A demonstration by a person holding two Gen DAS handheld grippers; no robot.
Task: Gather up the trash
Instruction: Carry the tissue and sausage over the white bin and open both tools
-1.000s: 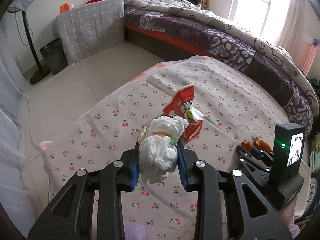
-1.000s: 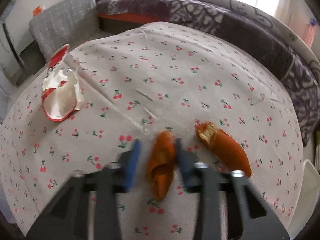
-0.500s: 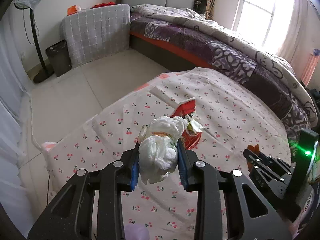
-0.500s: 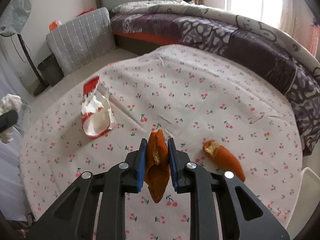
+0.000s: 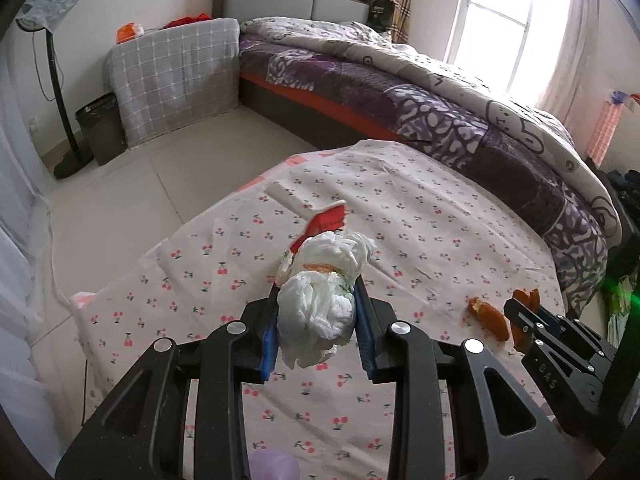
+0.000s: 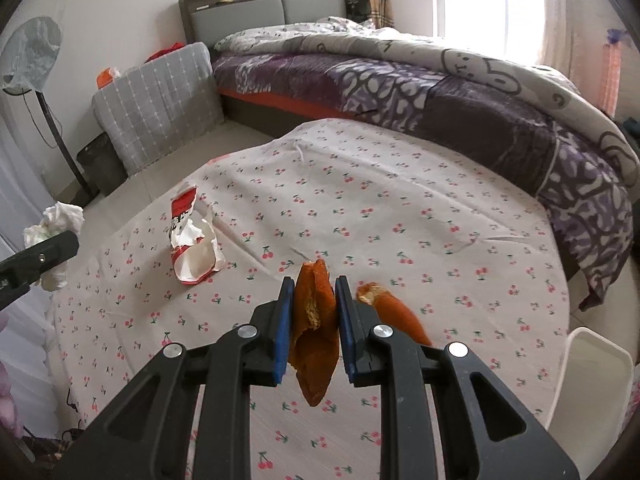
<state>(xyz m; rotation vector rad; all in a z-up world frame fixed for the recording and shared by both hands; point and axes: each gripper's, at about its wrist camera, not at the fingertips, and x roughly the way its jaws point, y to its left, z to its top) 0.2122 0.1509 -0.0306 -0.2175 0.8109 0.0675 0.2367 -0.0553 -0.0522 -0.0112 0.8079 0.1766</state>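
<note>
Left gripper [image 5: 318, 320] clamped on a crumpled white tissue wad [image 5: 320, 304], right gripper [image 6: 312, 320] pinching an orange peel [image 6: 314, 328], both held above the cherry-print tablecloth [image 6: 400, 208], second peel [image 6: 394, 314] just beside, torn red-and-white wrapper [image 6: 192, 244] lying farther left.

red wrapper [image 5: 325, 224] mostly hidden behind the crumpled tissue [image 5: 320, 304]

Daylight floods in from a window [image 5: 516, 28] at upper right, blown out to pure white glare in both views. The cherry-print tabletop [image 6: 380, 216] is evenly lit, with soft, faint shadows. Both pictures are sharp at center; fisheye distortion bends the bed [image 6: 460, 92] and walls, and dark vignetting rings the corners.
</note>
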